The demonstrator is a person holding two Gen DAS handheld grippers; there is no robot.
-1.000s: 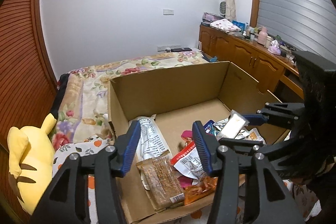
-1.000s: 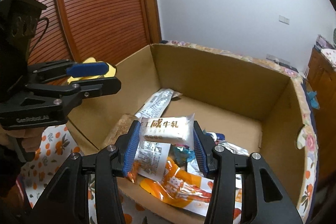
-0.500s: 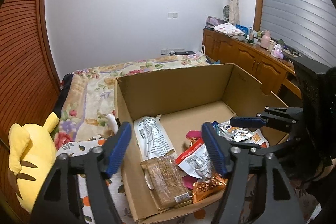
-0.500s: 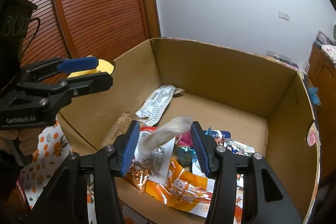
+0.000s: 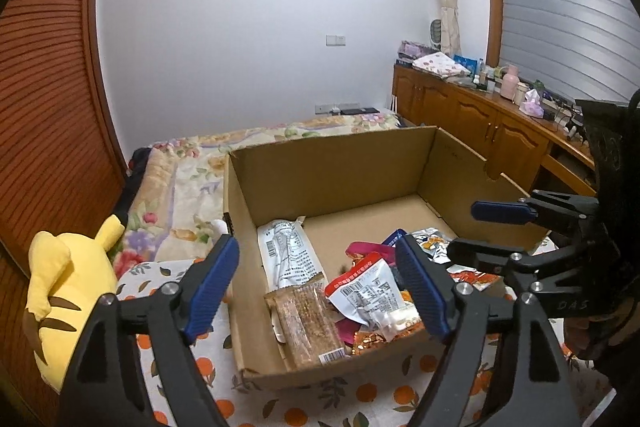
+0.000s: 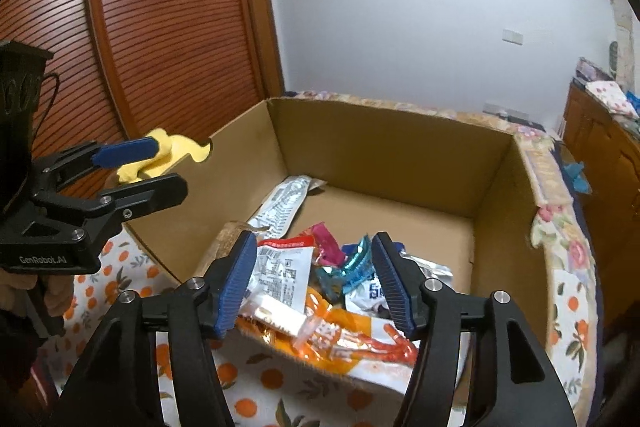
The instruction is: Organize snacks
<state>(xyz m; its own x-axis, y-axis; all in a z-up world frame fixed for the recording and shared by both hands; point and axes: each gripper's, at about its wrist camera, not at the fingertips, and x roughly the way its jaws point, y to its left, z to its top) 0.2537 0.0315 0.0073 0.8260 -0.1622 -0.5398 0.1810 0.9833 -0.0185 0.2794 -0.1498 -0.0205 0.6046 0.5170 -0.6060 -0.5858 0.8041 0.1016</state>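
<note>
An open cardboard box (image 5: 332, 155) stands on the bed with several snack packets heaped at its near end. Among them are a long white packet (image 5: 288, 259), a brown bar (image 5: 308, 323) and a red-and-white pouch (image 5: 368, 295). My left gripper (image 5: 316, 287) hovers over the box's near left corner, its jaws opening with nothing between the pads. My right gripper (image 6: 316, 283) hangs over the near edge of the box (image 6: 400, 115), jaws also opening and empty. A small white packet (image 6: 276, 315) lies on the pile just below. Each gripper shows in the other's view: right gripper (image 5: 480, 231), left gripper (image 6: 160, 171).
A yellow plush toy (image 5: 68, 291) sits left of the box on an orange-print cloth (image 5: 360, 399). A floral bedspread (image 5: 188, 179) stretches behind. Wooden cabinets (image 5: 480, 131) with clutter on top line the right wall. A slatted wooden door (image 6: 160, 27) stands on the left.
My right gripper let go of the small white packet, which fell onto the pile in the box. Both grippers opened wider and drew back from the box.
</note>
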